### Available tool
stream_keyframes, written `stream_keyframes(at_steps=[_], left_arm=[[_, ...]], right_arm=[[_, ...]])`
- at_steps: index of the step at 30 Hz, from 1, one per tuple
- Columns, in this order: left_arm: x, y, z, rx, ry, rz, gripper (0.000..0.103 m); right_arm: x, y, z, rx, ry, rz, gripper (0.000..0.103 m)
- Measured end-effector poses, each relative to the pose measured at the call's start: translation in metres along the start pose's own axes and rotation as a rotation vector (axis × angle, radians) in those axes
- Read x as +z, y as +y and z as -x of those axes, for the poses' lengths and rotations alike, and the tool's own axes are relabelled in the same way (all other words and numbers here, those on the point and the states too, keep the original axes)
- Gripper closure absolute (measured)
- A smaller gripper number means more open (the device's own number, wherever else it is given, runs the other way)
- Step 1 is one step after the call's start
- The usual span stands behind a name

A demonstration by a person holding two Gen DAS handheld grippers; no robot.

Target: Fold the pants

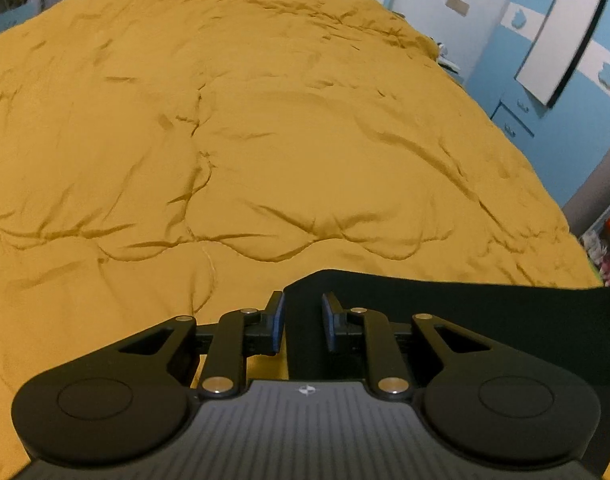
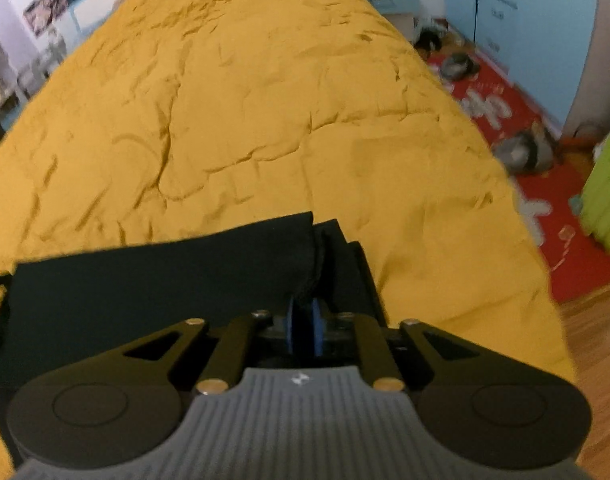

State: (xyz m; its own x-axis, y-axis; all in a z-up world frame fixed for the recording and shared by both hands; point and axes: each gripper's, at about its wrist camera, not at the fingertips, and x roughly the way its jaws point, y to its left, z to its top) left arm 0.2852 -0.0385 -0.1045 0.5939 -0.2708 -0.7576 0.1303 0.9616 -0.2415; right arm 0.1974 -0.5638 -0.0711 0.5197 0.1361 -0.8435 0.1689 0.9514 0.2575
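Black pants (image 1: 445, 312) lie on a mustard-yellow bedspread (image 1: 265, 140) at the near edge of the bed. In the left wrist view, my left gripper (image 1: 303, 320) is open, its blue-padded fingers astride the left edge of the pants, with black cloth between them. In the right wrist view, the pants (image 2: 165, 280) show as a folded black band with layered ends at the right. My right gripper (image 2: 304, 330) is shut on the pants' right end, the cloth pinched between the blue pads.
The wrinkled yellow bedspread (image 2: 265, 100) fills most of both views. Right of the bed is a red rug (image 2: 545, 208) with shoes (image 2: 521, 152), a green object (image 2: 605, 200), wooden floor and blue cabinets (image 2: 525, 20). Blue cupboards (image 1: 545, 92) stand beyond the bed's right side.
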Motion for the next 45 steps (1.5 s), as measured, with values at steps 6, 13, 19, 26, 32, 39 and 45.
stream_keyframes(at_steps=[6, 13, 19, 26, 32, 39, 45], left_arm=[[0.002, 0.001, 0.009, -0.003, -0.018, -0.012, 0.081], [0.008, -0.003, 0.004, -0.016, -0.039, -0.023, 0.084], [0.011, -0.002, 0.011, -0.007, -0.056, -0.071, 0.089], [0.005, -0.019, -0.015, -0.032, -0.003, -0.192, 0.09], [-0.001, -0.017, -0.044, 0.117, 0.035, -0.263, 0.096], [0.006, -0.007, 0.01, 0.069, -0.001, -0.208, 0.096], [-0.027, -0.024, 0.065, -0.021, 0.061, -0.279, 0.095]], right_arm=[[0.002, -0.026, 0.008, 0.132, -0.051, -0.182, 0.103], [0.011, 0.006, 0.021, -0.009, -0.069, 0.001, 0.103], [-0.006, 0.019, 0.009, -0.203, -0.066, 0.117, 0.09], [-0.004, 0.048, 0.006, -0.187, -0.153, 0.264, 0.095], [-0.006, 0.02, -0.025, -0.239, -0.097, 0.195, 0.096], [-0.016, 0.028, 0.013, -0.267, -0.147, 0.18, 0.095], [-0.046, 0.059, 0.053, -0.144, -0.139, 0.202, 0.084]])
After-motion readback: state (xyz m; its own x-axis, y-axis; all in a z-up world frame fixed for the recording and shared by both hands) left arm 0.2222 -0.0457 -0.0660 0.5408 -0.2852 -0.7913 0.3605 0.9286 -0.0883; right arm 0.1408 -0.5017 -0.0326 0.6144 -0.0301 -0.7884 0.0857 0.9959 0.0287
